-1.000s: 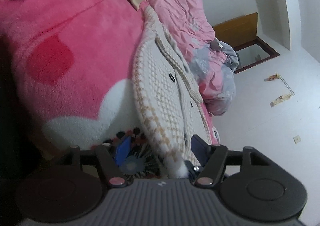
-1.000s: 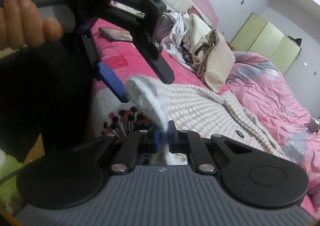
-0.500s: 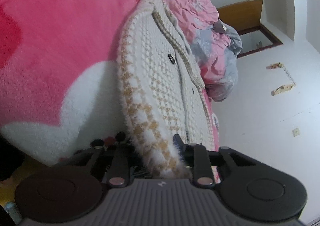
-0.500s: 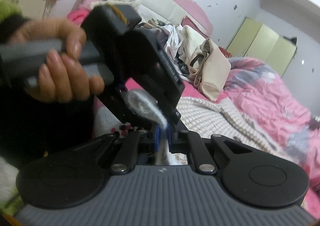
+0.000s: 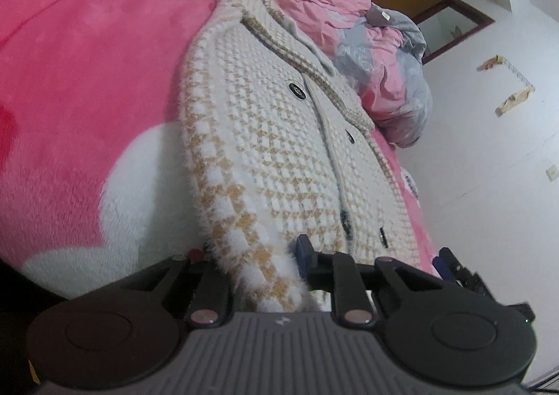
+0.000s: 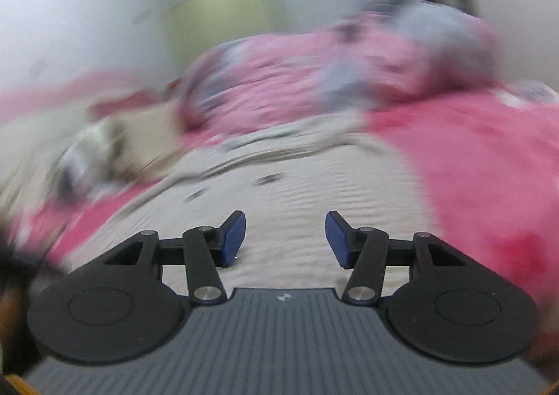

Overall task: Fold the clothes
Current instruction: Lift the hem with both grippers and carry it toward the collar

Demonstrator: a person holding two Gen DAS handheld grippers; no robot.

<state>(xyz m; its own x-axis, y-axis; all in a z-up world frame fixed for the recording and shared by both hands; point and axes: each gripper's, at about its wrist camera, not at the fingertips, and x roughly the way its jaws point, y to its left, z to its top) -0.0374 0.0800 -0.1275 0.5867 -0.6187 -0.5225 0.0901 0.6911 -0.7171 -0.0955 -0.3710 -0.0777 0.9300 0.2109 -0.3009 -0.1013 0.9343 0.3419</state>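
The left gripper [image 5: 265,255] has its jaws clamped on a fuzzy sleeve [image 5: 251,237] of a cream houndstooth cardigan [image 5: 279,136], spread ahead of it on a bed's pink blanket [image 5: 87,63]. The right gripper [image 6: 284,237], jaws wide apart and empty, hovers over the blurred knit.

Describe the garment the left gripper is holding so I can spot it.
On the pink fleece blanket lies a fuzzy cream cardigan, beside the crumpled pink-grey quilt. Its tan houndstooth pattern and dark buttons mark it out.
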